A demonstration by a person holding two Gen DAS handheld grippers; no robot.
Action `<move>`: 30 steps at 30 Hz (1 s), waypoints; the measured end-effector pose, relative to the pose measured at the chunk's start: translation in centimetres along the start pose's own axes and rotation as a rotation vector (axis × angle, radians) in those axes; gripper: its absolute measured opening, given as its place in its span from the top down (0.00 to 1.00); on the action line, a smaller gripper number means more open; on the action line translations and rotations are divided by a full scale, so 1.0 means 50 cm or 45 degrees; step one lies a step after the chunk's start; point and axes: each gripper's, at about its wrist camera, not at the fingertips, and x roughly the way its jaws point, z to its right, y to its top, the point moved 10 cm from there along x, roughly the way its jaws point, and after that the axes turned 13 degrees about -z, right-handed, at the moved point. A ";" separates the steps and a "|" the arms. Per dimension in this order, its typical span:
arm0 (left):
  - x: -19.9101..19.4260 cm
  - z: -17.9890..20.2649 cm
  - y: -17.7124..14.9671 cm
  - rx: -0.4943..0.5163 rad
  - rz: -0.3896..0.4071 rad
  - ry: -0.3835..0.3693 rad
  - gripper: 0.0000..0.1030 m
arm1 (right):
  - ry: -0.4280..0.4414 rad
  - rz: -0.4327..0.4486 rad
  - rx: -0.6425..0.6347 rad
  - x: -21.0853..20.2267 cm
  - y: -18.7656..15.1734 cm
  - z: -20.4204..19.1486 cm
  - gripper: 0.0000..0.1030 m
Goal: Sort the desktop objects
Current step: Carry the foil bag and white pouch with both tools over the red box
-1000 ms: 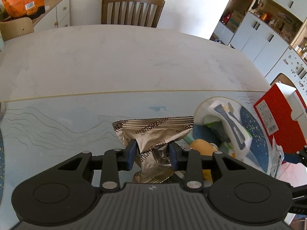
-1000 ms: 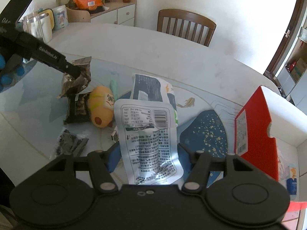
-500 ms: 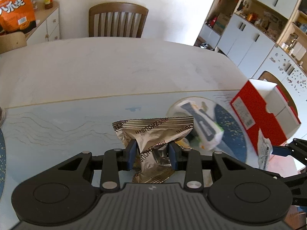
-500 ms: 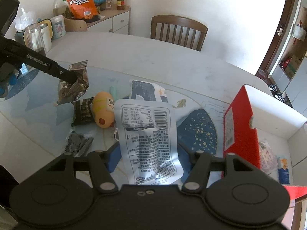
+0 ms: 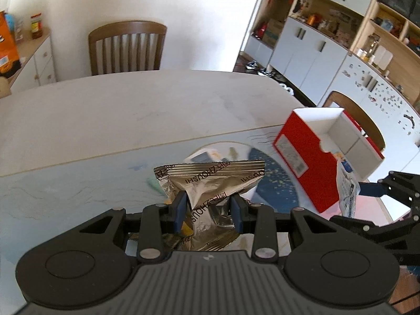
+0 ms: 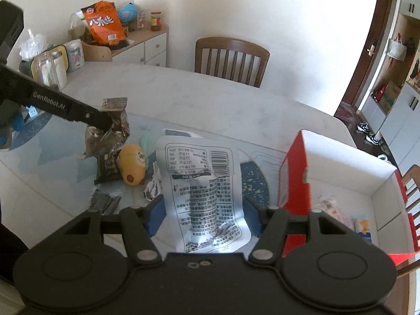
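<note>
My left gripper (image 5: 208, 208) is shut on a crinkled silver foil snack packet (image 5: 212, 183) and holds it above the table; the same packet (image 6: 113, 128) shows in the right wrist view. My right gripper (image 6: 203, 215) is shut on a white printed pouch (image 6: 202, 183) and holds it beside the open red box (image 6: 296, 178), which has white inner walls. That box (image 5: 304, 157) stands to the right in the left wrist view, with the white pouch (image 5: 346, 186) hanging in front of it.
On the table lie a yellow plush toy (image 6: 132, 162), a dark snack packet (image 6: 107, 168), a small dark wrapper (image 6: 103, 202) and a blue round mat (image 6: 253, 181). Small packets (image 6: 338, 212) lie inside the box. A wooden chair (image 6: 231, 60) stands behind the table.
Both grippers have lifted and swung to the right with their packets. The red box has come closer to the middle of both views.
</note>
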 end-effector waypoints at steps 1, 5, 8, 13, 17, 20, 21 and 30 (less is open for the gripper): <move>0.000 0.011 0.002 0.011 0.000 -0.002 0.67 | 0.003 0.001 0.010 -0.006 0.000 0.009 0.40; 0.000 0.054 0.010 0.053 0.000 -0.013 0.67 | 0.009 0.010 0.035 -0.028 0.002 0.042 0.40; 0.005 0.086 0.017 0.079 -0.001 -0.022 0.67 | 0.002 0.017 0.050 -0.040 0.000 0.067 0.40; 0.017 0.145 0.031 0.119 0.000 -0.037 0.67 | -0.029 0.029 0.093 -0.054 -0.008 0.109 0.40; 0.029 0.195 0.044 0.152 -0.001 -0.049 0.67 | -0.027 0.030 0.103 -0.060 -0.018 0.143 0.40; 0.042 0.236 0.055 0.177 -0.007 -0.061 0.67 | -0.031 0.032 0.116 -0.063 -0.025 0.177 0.40; 0.046 0.247 0.058 0.186 -0.009 -0.066 0.67 | -0.033 0.033 0.120 -0.064 -0.027 0.189 0.40; 0.081 0.358 0.101 0.252 -0.004 -0.086 0.67 | -0.052 0.037 0.126 -0.064 -0.044 0.288 0.40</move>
